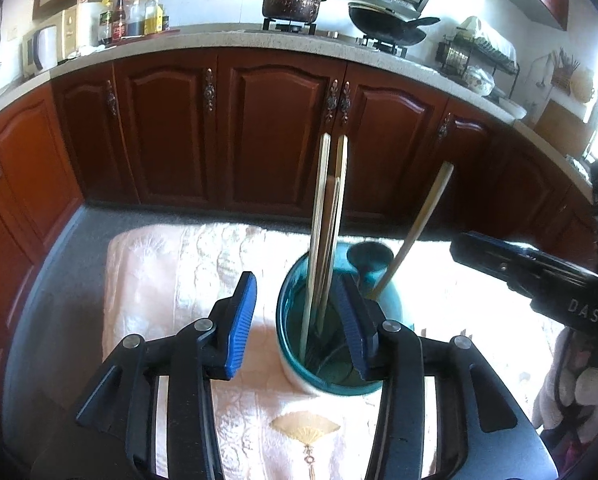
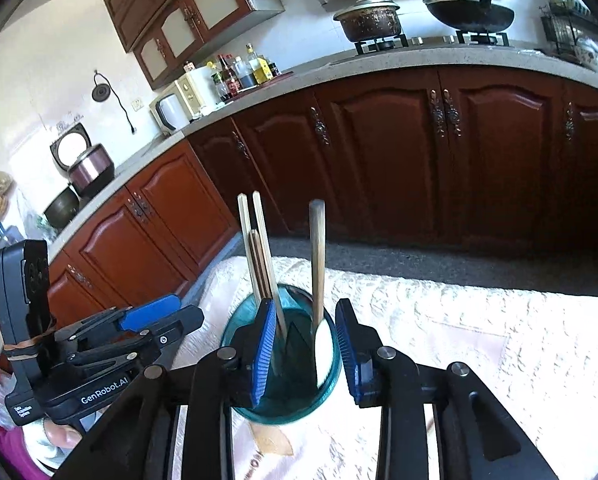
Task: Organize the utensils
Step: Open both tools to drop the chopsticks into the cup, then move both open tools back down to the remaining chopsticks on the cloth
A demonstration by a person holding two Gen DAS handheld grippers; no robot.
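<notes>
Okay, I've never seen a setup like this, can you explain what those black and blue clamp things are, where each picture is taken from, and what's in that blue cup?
There is no robot: a person holds a two-finger tool in each hand, each with a camera looking along its blue pads. One picture looks past the left tool, the other past the right tool. Both tools are open and hold nothing. On the pale embroidered cloth stands a teal cup holding upright chopsticks, with one more stick leaning apart.

Right claw [image 2: 305, 354] open over teal holder [image 2: 239, 332], chopsticks [image 2: 259, 256] upright inside
</notes>
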